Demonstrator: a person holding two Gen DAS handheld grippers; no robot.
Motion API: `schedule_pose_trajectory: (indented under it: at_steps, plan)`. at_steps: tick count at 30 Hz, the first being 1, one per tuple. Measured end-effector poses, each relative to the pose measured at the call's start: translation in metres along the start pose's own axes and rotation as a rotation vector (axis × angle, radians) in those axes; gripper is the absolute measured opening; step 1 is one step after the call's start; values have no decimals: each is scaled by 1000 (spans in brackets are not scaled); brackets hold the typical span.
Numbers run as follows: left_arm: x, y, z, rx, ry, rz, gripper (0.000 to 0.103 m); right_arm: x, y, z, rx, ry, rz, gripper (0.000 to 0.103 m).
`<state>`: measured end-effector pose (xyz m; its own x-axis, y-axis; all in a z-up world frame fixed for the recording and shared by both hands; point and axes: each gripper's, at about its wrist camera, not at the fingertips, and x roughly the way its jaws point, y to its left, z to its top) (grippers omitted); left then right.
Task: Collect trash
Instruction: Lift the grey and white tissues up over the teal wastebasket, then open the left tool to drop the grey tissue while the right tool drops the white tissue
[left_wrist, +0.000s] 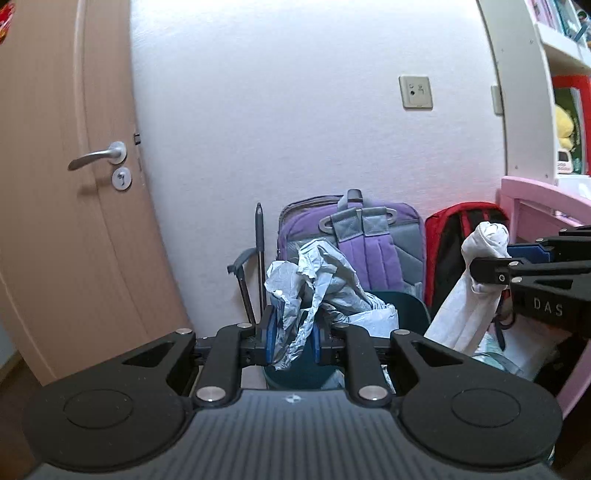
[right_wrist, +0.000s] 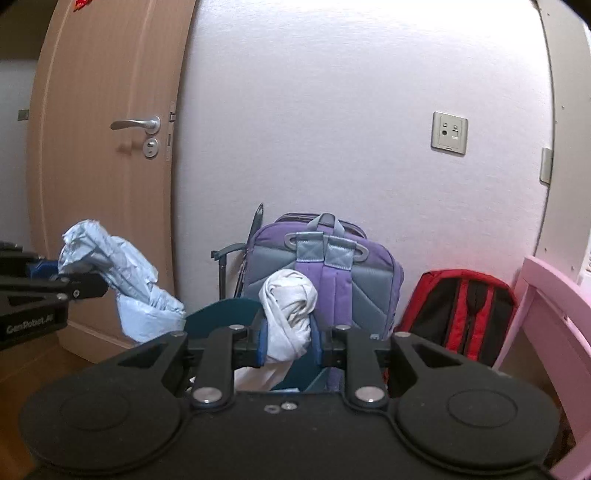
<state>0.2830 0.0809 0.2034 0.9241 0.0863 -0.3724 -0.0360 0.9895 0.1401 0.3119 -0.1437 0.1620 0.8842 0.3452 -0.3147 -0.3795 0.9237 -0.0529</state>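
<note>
Left gripper (left_wrist: 293, 338) pinches one crumpled pale-blue bag edge (left_wrist: 314, 288), right gripper (right_wrist: 286, 341) pinches one twisted white bag edge (right_wrist: 290, 310), both bags rising from a single dark teal bin (right_wrist: 225, 314) beside two backpacks, purple (right_wrist: 325, 280) and red (right_wrist: 461, 310), near the door (right_wrist: 107, 166).
</note>
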Motion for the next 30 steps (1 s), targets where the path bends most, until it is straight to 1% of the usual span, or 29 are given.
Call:
schedule_pose_trajectory:
  at_steps: [5, 8, 13, 16, 18, 20, 23, 28, 30]
  plan:
    - [48, -5, 4, 21, 62, 0, 18, 40, -8, 0, -1, 47, -11, 22]
    - [78, -10, -3, 25, 109, -10, 18, 65, -11, -8, 3, 89, -8, 22]
    - [126, -25, -20, 61, 194, -20, 18, 103, -8, -25, -30, 155, -6, 22]
    - [148, -29, -32, 78, 243, -30, 18, 122, -4, -34, -48, 204, 37, 24]
    - [164, -30, -40, 91, 283, -36, 18, 132, 1, -42, -82, 232, 66, 26]
    - [176, -32, -44, 104, 312, -43, 18, 138, 6, -47, -110, 245, 81, 27]
    - [189, -32, -49, 103, 346, -60, 18, 150, 11, -54, -122, 296, 121, 28]
    - [202, -36, -53, 94, 388, -90, 18, 163, 18, -61, -144, 361, 155, 35]
    - [207, -36, -54, 81, 404, -92, 19, 165, 19, -62, -144, 373, 158, 40]
